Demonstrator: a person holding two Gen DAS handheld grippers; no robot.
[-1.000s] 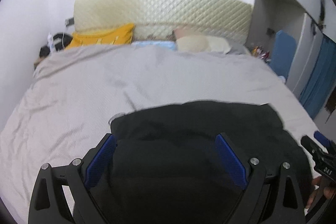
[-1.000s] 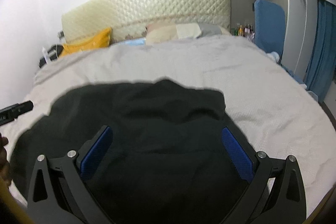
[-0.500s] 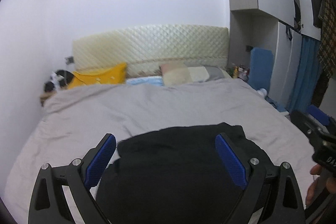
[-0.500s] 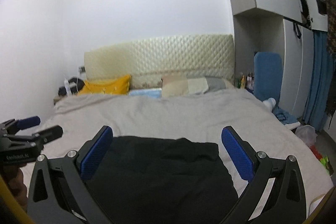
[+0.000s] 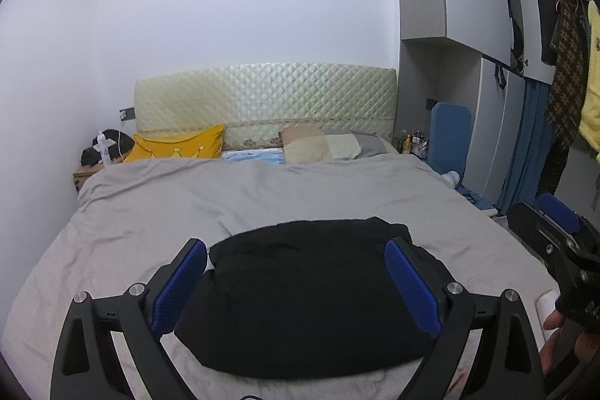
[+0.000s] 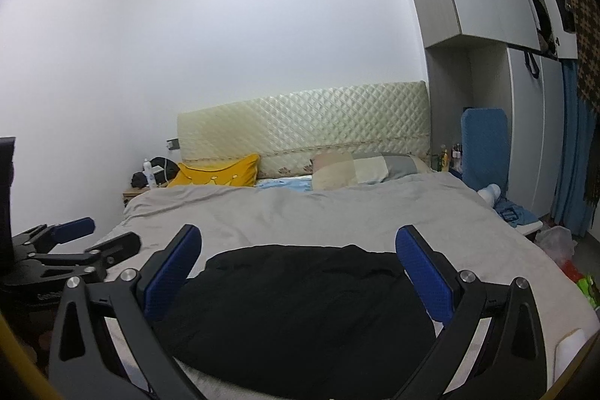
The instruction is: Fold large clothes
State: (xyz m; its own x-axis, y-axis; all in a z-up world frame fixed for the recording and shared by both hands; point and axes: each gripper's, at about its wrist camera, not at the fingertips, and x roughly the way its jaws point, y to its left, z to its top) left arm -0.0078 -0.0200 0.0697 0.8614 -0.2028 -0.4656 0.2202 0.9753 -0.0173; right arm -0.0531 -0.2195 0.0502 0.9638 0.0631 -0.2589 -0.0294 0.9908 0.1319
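The room was a bedroom with white walls, and a wide bed (image 5: pixel 150 212) under a grey duvet stood against a quilted cream headboard (image 5: pixel 262 100). A yellow pillow (image 5: pixel 180 146) and a patchwork pillow (image 5: pixel 330 146) lay at the head of the bed. The black garment (image 5: pixel 307 295), folded into a compact bundle, lay on the duvet near the foot end. The left gripper (image 5: pixel 296 280) was above it with the blue fingers spread wide and nothing between them. The right gripper (image 6: pixel 300 272) was also released and empty, beside the left one. A blue curtain (image 5: pixel 528 145) hung at the right of the room.
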